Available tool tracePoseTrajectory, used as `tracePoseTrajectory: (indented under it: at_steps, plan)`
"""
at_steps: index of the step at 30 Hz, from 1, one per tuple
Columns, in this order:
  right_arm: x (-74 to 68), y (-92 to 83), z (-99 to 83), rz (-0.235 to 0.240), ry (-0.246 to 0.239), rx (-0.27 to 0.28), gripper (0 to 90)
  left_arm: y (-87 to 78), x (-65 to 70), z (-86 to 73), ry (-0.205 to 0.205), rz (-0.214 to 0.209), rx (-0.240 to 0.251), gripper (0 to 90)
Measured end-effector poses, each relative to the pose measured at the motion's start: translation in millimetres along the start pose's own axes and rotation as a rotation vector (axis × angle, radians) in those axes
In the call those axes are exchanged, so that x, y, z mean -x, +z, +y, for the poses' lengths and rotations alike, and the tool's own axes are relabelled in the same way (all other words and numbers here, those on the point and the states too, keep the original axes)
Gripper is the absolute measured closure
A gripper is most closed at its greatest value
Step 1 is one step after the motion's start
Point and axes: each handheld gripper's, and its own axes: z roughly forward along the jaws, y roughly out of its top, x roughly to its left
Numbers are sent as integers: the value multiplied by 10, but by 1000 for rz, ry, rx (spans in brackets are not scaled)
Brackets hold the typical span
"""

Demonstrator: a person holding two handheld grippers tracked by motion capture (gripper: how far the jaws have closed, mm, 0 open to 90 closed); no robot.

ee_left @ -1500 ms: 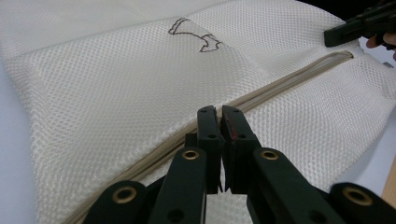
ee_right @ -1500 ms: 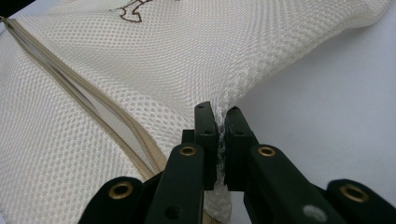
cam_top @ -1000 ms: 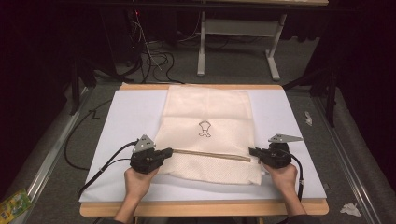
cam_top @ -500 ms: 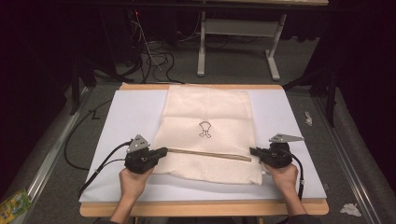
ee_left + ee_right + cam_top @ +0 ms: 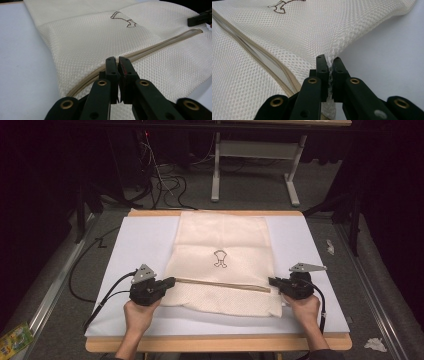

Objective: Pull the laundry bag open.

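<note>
A: What does the left hand-held gripper (image 5: pixel 117 61) grasp?
B: The near left edge of the cream mesh zip bag (image 5: pixel 222 247), jaws clenched by the beige zip (image 5: pixel 160 45).
A: And the right hand-held gripper (image 5: pixel 328 61)?
B: Pinching mesh at the right edge (fabric bunched between the jaws). Beyond, the bag lies flat on the white-topped bench (image 5: pixel 140 240).

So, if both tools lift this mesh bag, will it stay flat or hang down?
The bag will probably sag in the middle: its thin mesh already puckers where the right tool pinches it. It looks light, since it lies flat with nothing bulging inside. The open weave should hold well, so slipping seems unlikely.
</note>
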Motion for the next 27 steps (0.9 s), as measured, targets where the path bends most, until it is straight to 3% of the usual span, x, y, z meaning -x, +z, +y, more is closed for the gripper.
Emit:
tracePoseTrajectory:
  at_steps: [27]
  plan:
    - [12, -75, 101, -18, -12, 9, 878, -175, -152, -16, -34, 33, 26, 873]
